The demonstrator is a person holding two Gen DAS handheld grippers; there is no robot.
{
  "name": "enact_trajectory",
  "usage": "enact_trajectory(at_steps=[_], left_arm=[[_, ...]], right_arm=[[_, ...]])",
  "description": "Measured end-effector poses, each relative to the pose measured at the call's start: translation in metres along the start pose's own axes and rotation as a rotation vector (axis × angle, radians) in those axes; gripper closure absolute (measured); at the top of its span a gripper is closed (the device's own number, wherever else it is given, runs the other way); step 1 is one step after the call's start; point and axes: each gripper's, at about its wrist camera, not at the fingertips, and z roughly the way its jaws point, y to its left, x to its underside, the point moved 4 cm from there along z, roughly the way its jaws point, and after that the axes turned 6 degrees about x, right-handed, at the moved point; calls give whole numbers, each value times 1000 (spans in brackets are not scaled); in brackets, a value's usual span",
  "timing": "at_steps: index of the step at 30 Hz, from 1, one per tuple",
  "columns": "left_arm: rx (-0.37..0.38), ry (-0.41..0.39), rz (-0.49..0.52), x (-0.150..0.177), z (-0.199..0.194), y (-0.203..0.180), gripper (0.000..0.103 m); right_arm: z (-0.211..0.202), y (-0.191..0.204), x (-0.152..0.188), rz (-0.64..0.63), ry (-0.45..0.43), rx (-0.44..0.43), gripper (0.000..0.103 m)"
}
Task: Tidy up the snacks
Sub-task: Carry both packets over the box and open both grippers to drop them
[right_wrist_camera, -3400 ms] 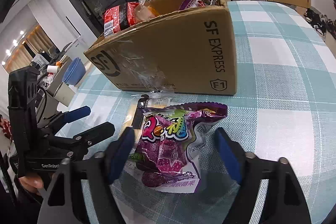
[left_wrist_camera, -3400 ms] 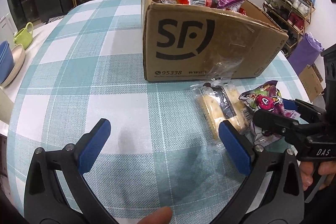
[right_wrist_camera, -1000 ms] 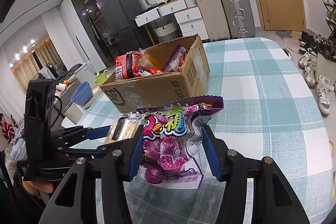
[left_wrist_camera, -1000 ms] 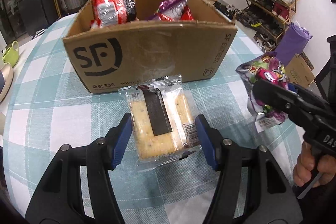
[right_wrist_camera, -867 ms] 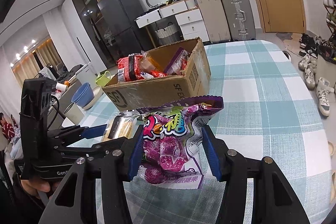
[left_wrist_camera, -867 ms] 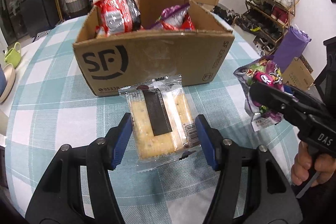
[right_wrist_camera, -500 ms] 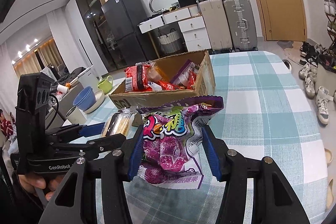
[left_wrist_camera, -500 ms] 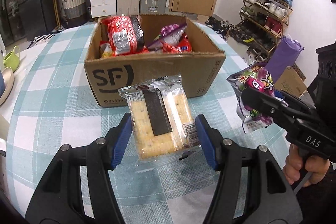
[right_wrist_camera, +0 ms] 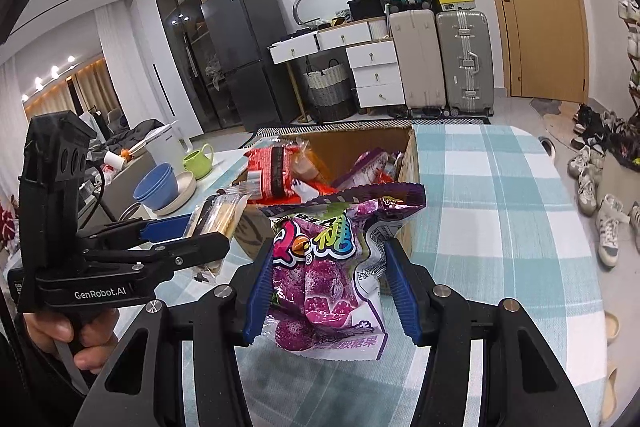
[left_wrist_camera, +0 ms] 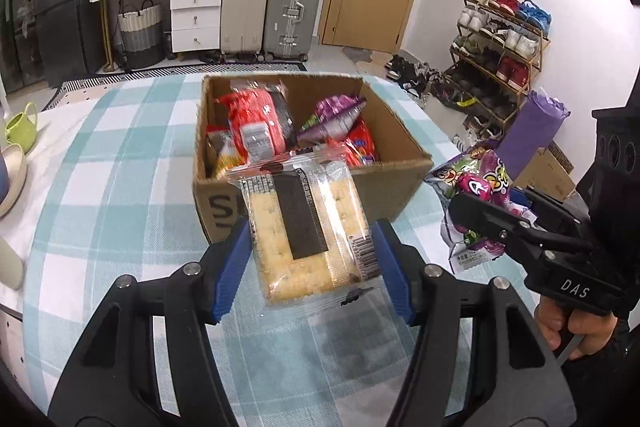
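Note:
My left gripper [left_wrist_camera: 310,263] is shut on a clear cracker packet [left_wrist_camera: 308,227] with a black label and holds it in the air, level with the near wall of the open cardboard box [left_wrist_camera: 400,187]. The box holds red and purple snack bags [left_wrist_camera: 260,123]. My right gripper [right_wrist_camera: 328,291] is shut on a purple candy bag [right_wrist_camera: 328,267], held up just right of the box's near corner [right_wrist_camera: 408,155]. The right gripper and its bag [left_wrist_camera: 476,187] also show in the left wrist view, the left gripper with its packet [right_wrist_camera: 218,219] in the right wrist view.
The box stands on a table with a teal checked cloth [left_wrist_camera: 120,187]. A green cup [left_wrist_camera: 22,127] and bowls [right_wrist_camera: 160,183] sit at the table's left edge. Suitcases [left_wrist_camera: 272,11], drawers and a shoe rack [left_wrist_camera: 500,47] stand beyond.
Both grippers have closed on their snacks and lifted them off the table. Both have risen higher, so the inside of the box now shows from above.

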Motion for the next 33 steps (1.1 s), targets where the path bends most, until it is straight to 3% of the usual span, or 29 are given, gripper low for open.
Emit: enact_trajectory(at_steps=[10,22,33], left_arm=[[4,-35,-27,-15,-23,18,45],[-62,-72,-55,-40,-33,55,45],[-69,-68,-42,-73,7,57,45]], right_arm=[[11,5,-21,-17,-20,11,50],[32,-2,-34,-10,-27,22,50],[54,-6,-53,-20,-28,37,50]])
